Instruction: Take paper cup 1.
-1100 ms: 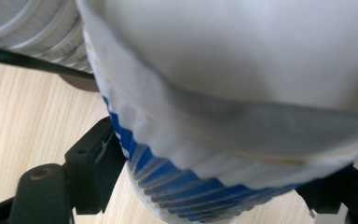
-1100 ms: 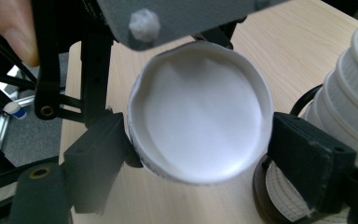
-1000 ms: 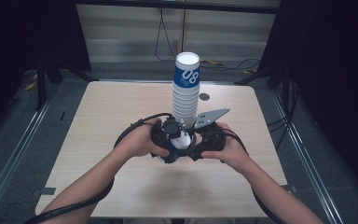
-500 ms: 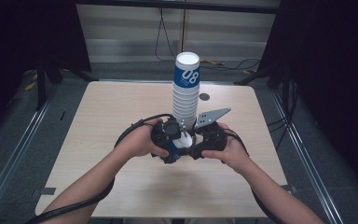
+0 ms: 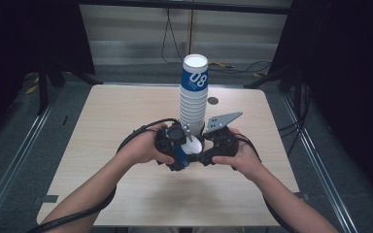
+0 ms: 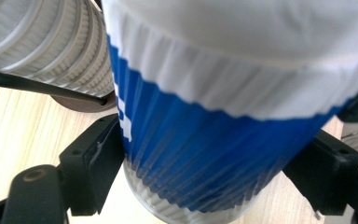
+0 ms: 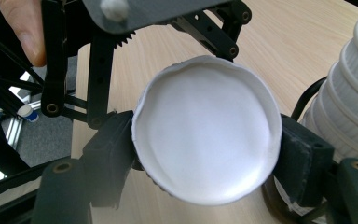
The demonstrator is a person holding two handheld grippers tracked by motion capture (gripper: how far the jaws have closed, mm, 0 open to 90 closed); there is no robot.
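While my right tool [image 7: 205, 161] clamps the blue-and-white cup [image 7: 206, 128], my left tool [image 6: 205, 179] straddles it, jaws just easing open. Cup stack [image 5: 193, 97] stands just behind on the counter [image 5: 116, 111].

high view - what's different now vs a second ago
Little has moved. The left gripper has just been opening its jaws, with the blue and white cup between them. The right gripper has closed further on that cup; in the right gripper view its pads press the cup's rim. Both hands, the cup stack and the table stayed as they were.
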